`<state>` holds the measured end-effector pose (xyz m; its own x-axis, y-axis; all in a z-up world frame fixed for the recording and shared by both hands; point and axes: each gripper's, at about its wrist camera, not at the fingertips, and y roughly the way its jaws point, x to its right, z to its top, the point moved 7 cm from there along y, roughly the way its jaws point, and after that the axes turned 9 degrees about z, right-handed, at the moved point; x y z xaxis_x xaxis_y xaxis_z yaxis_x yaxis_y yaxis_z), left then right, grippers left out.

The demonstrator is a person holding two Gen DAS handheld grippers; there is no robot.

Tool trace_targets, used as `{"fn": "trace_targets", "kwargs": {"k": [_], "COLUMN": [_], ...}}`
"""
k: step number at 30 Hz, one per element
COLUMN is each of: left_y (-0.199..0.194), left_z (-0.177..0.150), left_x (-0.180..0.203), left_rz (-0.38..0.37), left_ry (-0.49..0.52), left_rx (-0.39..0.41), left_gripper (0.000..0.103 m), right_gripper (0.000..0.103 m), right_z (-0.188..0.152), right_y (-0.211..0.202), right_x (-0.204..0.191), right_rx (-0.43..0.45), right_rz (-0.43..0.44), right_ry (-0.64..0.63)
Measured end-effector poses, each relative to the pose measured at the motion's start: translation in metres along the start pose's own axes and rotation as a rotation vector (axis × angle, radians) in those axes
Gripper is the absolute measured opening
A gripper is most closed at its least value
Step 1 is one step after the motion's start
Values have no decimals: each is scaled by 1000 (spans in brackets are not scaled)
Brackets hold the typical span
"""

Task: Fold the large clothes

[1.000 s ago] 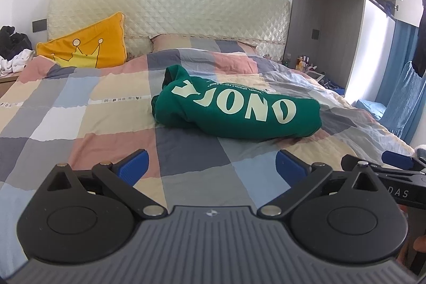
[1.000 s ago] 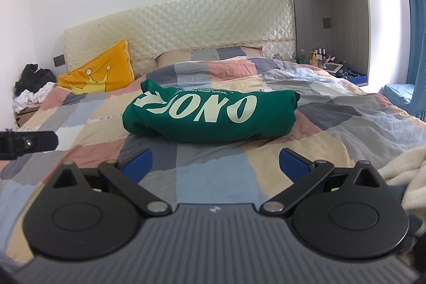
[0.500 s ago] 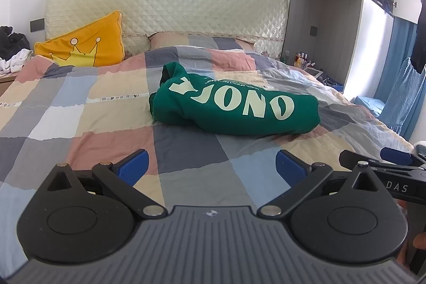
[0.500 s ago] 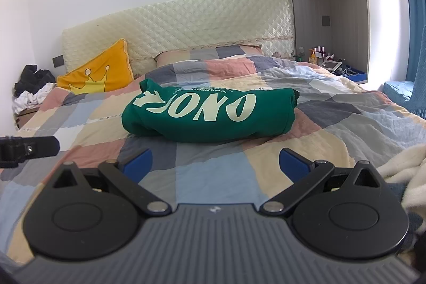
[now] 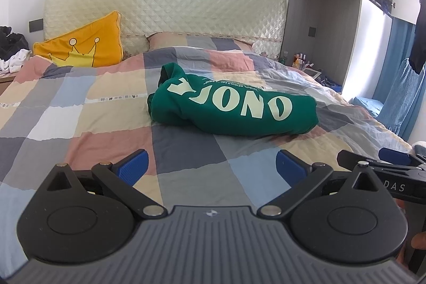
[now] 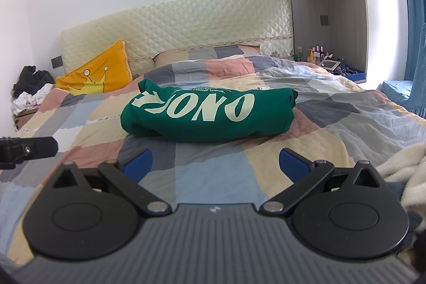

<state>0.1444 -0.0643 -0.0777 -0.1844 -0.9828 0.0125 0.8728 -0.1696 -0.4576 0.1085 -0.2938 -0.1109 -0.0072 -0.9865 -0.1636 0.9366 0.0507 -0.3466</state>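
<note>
A green sweatshirt [image 5: 231, 108] with large pale letters lies bundled in a thick roll across the middle of the checked bedspread [image 5: 80, 119]. In the right wrist view the same green sweatshirt [image 6: 207, 113] rests a short way ahead. My left gripper [image 5: 211, 167] hovers open over the near part of the bed, well short of the garment, with nothing between its blue pads. My right gripper [image 6: 215, 163] is open too and holds nothing. The right gripper's blue-tipped finger shows at the left view's right edge, and the left gripper's black finger at the right view's left edge.
A yellow crown pillow [image 5: 82, 44] leans on the quilted headboard [image 5: 165, 9]. Clothes are heaped on a side table [image 6: 29, 89] at the left. A white fluffy blanket [image 6: 399, 167] lies at the right edge. Bottles [image 6: 316, 52] stand in a niche beside blue curtains [image 5: 399, 97].
Both grippers have drawn slightly back and up from the sweatshirt, which lies still. Both stay open.
</note>
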Motion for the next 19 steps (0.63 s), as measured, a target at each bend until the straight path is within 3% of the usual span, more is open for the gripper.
{"fn": "trace_targets", "kwargs": {"k": [19], "left_y": [-2], "left_z": [-2], "left_x": [2], "left_rz": [-8], "left_ry": [-1], "left_rx": [3], "left_gripper": [103], "right_gripper": [103], "right_z": [0], "right_y": [-1], "right_x": [2], "right_rx": [3], "right_rz": [-2], "right_ry": [3]}}
